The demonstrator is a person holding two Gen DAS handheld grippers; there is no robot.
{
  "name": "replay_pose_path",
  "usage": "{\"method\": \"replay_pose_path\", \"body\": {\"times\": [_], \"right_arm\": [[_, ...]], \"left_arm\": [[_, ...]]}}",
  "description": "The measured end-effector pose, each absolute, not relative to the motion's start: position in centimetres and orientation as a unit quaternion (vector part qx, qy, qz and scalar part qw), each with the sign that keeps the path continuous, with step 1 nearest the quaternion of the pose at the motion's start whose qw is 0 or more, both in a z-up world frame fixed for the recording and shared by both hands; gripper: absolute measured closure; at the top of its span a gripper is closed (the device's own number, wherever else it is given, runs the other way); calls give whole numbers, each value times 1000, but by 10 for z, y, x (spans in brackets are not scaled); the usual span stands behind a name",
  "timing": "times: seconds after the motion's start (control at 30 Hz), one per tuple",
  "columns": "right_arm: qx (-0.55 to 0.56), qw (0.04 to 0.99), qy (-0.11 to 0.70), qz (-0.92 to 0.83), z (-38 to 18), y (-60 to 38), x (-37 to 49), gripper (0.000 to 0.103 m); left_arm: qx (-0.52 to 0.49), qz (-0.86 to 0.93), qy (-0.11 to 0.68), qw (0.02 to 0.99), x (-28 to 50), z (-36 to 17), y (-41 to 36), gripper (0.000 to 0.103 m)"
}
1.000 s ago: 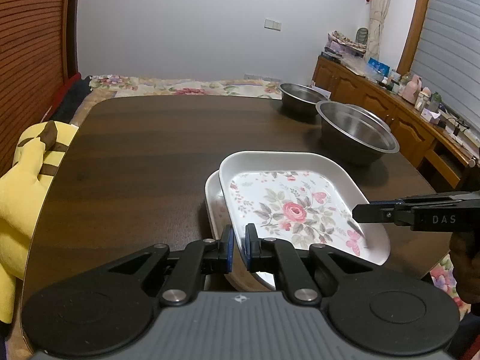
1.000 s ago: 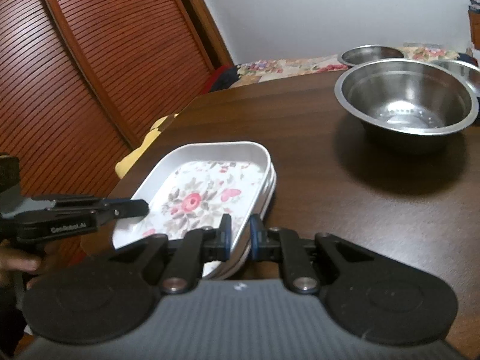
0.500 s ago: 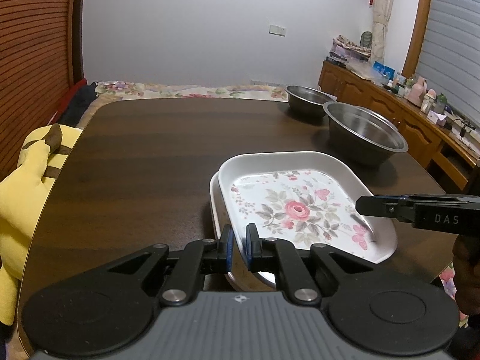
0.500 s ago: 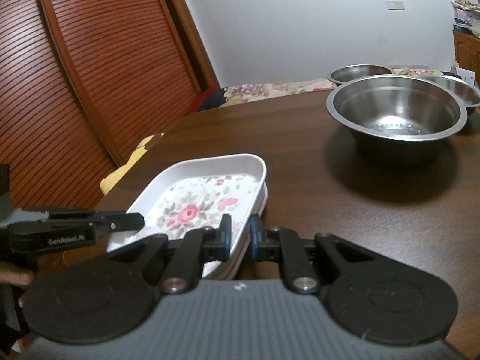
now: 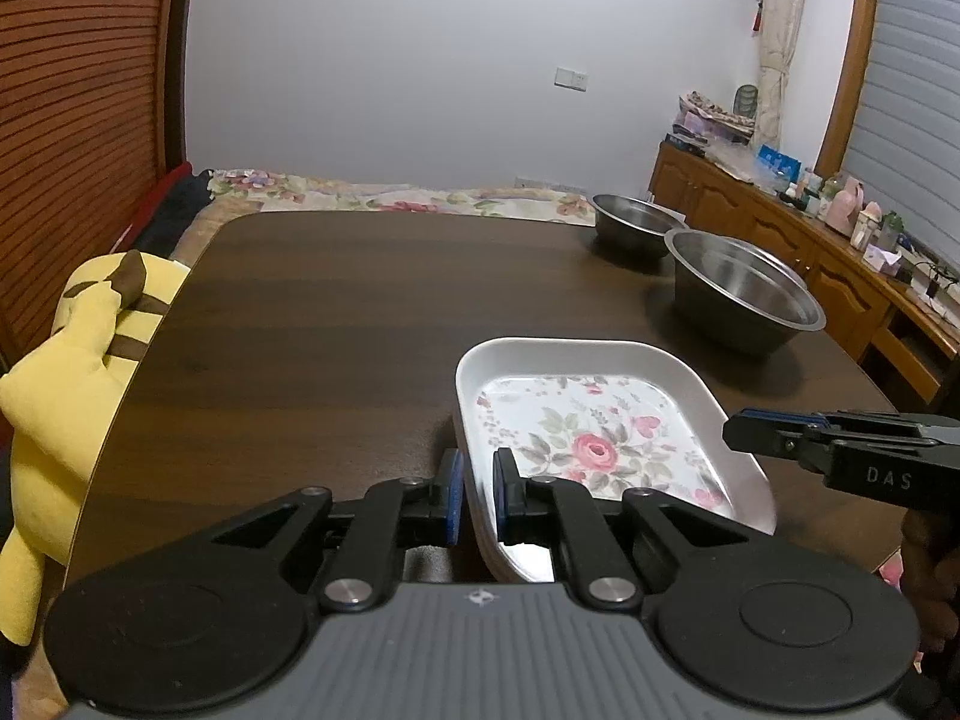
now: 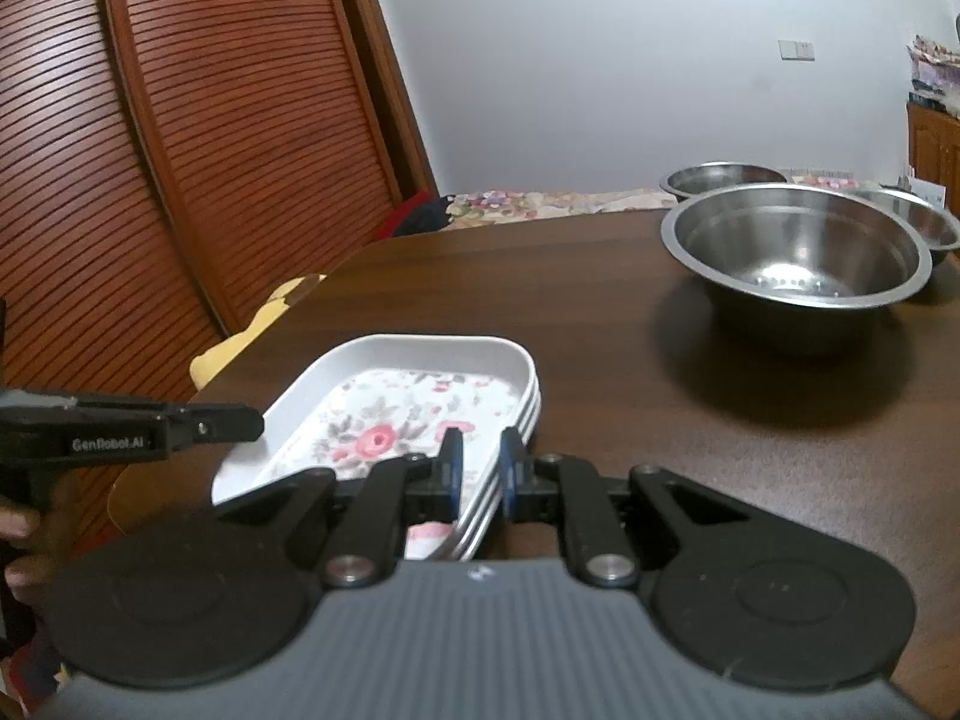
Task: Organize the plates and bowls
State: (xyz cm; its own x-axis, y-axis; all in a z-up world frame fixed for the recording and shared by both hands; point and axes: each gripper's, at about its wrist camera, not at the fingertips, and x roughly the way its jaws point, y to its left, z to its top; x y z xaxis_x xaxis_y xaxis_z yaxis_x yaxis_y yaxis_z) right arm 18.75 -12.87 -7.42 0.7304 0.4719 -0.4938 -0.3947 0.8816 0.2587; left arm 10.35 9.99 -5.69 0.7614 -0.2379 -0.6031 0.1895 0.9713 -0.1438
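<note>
A white square plate with a rose pattern (image 5: 594,438) lies on top of a stack of like plates (image 6: 522,414) on the dark wooden table (image 5: 336,300). My left gripper (image 5: 477,498) is shut on the top plate's near-left rim. My right gripper (image 6: 478,471) is shut on the plate rim at the opposite side; it also shows in the left wrist view (image 5: 738,429). Two steel bowls stand beyond: a large one (image 5: 741,300) and a smaller one (image 5: 636,228). In the right wrist view the large bowl (image 6: 798,264) is at upper right.
A yellow plush toy (image 5: 66,372) sits at the table's left edge. A slatted wooden door (image 6: 150,150) stands on the left. A wooden cabinet (image 5: 798,252) with clutter runs along the right wall. A floral bedspread (image 5: 390,201) lies behind the table.
The top plate has come down and squared up over the lower plates, whose offset edge no longer shows. Both grippers have stayed shut on its rim while both cameras tilted up.
</note>
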Motion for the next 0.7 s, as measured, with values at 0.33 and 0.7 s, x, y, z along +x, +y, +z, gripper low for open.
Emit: {"method": "replay_pose_path", "body": {"times": [0.33,0.7], "right_arm": [[40,938,264,220,-65,-135,177,89],[42,954,228,191,-43,-173,166,88]], "left_arm": [[-16,-117,309,944,101,-46,91,93],[6,-145,285,947,110,-30,55,90]]}}
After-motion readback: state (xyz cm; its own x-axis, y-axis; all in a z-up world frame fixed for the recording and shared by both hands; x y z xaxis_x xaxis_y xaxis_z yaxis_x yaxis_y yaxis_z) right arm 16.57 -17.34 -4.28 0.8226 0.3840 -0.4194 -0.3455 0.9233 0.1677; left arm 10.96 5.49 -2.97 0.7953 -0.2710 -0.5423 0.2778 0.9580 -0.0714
